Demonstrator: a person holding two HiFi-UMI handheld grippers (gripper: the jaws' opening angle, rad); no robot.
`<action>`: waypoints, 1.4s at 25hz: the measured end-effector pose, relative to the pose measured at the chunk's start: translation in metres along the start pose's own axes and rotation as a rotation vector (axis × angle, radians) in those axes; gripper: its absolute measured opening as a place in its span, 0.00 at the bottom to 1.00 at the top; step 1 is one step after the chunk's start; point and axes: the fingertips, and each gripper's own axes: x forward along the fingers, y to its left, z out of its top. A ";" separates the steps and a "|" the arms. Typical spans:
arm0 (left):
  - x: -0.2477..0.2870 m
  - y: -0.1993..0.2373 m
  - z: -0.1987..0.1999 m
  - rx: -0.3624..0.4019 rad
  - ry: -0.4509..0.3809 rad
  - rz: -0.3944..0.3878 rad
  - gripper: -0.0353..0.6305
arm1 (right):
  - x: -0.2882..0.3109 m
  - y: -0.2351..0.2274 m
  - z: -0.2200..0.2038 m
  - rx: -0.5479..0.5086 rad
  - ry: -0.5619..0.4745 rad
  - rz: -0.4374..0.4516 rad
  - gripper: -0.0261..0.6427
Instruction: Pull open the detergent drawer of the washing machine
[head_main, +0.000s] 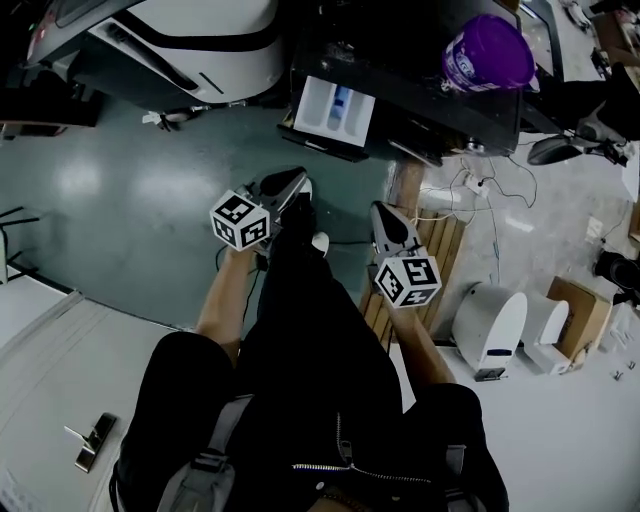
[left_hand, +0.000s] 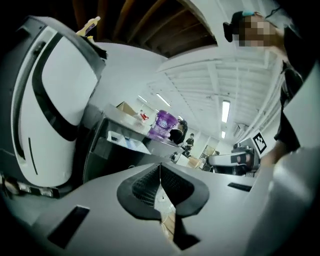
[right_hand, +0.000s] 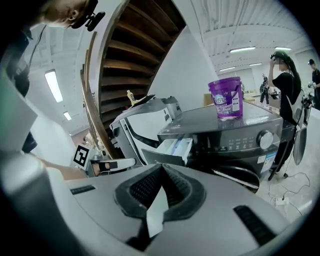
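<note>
Head view, looking steeply down: dark washing machine (head_main: 420, 70) at the top of frame. Its detergent drawer (head_main: 335, 108) stands pulled out from the upper left of the machine's front, white compartments open to view with a blue patch inside. Purple tub (head_main: 488, 52) with its lid on sits on the machine's top, toward the right side. Left gripper (head_main: 293, 183) is held in front of the machine, short of the drawer and clearly apart from it. Right gripper (head_main: 385, 215) is also in front of the machine, more toward its right side and farther back, touching nothing. Left gripper view: jaws pressed together tip to tip, nothing between them; machine and drawer seen beyond, off to the left. Right gripper view: jaws likewise closed on each other, empty. The drawer juts from the machine just past the tips, with a round dial (right_hand: 265, 140) on the panel to its right. Big white machine (head_main: 200, 40) with black stripes stands just left of the washing machine. Wooden slats (head_main: 445, 235) lie on the floor (head_main: 120, 190) in front of the washing machine's right side, with thin cables (head_main: 480, 185) trailing beside them. Person's dark-clad legs (head_main: 320, 340) fill the lower frame, bare forearms reaching toward the washing machine.
</note>
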 end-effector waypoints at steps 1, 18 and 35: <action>-0.003 -0.008 0.008 0.036 -0.002 0.005 0.09 | -0.001 0.001 0.006 -0.007 -0.013 0.005 0.05; -0.036 -0.103 0.123 0.433 -0.057 0.059 0.08 | -0.036 0.022 0.123 -0.145 -0.248 0.015 0.05; -0.046 -0.131 0.149 0.519 -0.081 0.075 0.08 | -0.066 0.023 0.129 -0.193 -0.277 -0.003 0.04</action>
